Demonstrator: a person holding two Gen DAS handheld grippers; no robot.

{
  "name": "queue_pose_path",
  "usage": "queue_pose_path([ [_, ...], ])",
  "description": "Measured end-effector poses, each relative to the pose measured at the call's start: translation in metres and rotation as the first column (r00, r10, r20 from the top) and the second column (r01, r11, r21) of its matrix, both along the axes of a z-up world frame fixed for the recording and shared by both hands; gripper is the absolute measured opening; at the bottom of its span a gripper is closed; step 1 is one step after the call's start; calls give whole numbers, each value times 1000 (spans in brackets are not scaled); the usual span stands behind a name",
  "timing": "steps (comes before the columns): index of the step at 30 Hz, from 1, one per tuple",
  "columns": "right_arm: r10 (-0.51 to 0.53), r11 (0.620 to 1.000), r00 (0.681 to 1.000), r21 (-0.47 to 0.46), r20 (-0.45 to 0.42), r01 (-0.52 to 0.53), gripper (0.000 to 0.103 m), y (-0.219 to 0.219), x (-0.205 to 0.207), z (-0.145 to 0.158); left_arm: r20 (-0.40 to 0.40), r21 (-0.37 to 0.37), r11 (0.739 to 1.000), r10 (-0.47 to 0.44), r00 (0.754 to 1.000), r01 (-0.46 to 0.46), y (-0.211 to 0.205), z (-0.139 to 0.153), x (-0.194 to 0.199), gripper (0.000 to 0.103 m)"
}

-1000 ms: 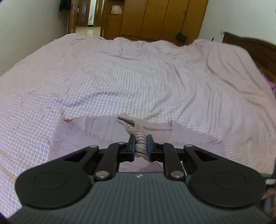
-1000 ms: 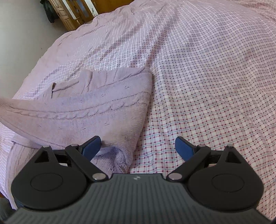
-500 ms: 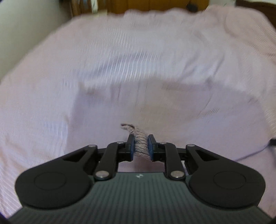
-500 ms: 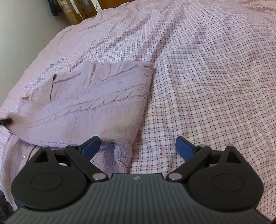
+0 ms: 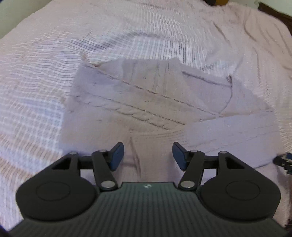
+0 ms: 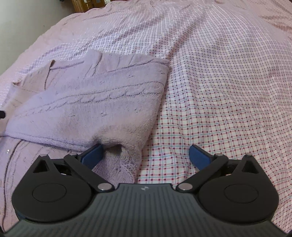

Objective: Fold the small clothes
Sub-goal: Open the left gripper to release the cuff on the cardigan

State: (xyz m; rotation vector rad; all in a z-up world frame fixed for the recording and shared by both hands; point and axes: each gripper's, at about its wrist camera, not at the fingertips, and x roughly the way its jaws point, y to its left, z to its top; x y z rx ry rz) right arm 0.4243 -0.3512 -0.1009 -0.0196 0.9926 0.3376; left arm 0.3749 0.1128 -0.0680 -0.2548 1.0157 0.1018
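A lilac cable-knit garment (image 5: 146, 102) lies folded on the checked bedspread (image 5: 45, 63). My left gripper (image 5: 148, 156) hovers just over its near part; its jaws are opening and the blue pads press on nothing, with knit lying flat beneath the gap. In the right wrist view the same garment (image 6: 94, 102) fills the left half, its folded edge running down toward the camera. My right gripper (image 6: 146, 155) stands wide open, still widening, at that near corner: the left pad sits over the knit, the right pad over bare bedspread (image 6: 228, 91).
The bedspread is wrinkled and stretches far beyond the garment on all sides. A dark headboard (image 5: 277, 14) edges the top right of the left wrist view. A wooden cabinet (image 6: 87, 2) and pale wall lie beyond the bed's far left corner.
My left gripper came down onto the garment with a twisted piece of knit in its jaws, then opened and let it go. The raised flap now lies flat. The right gripper barely moved.
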Motion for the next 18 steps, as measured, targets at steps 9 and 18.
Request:
queue_pose_path([
  [9,-34,998,999,-56,-24,33,103,10,4,-1,166,134,989,-92,982,70,-12,10,-4,12],
  [18,-89,992,996,-95,-21,86,103,17,-2,1,205,25,996,-90,975,87,25,-18,1,18],
])
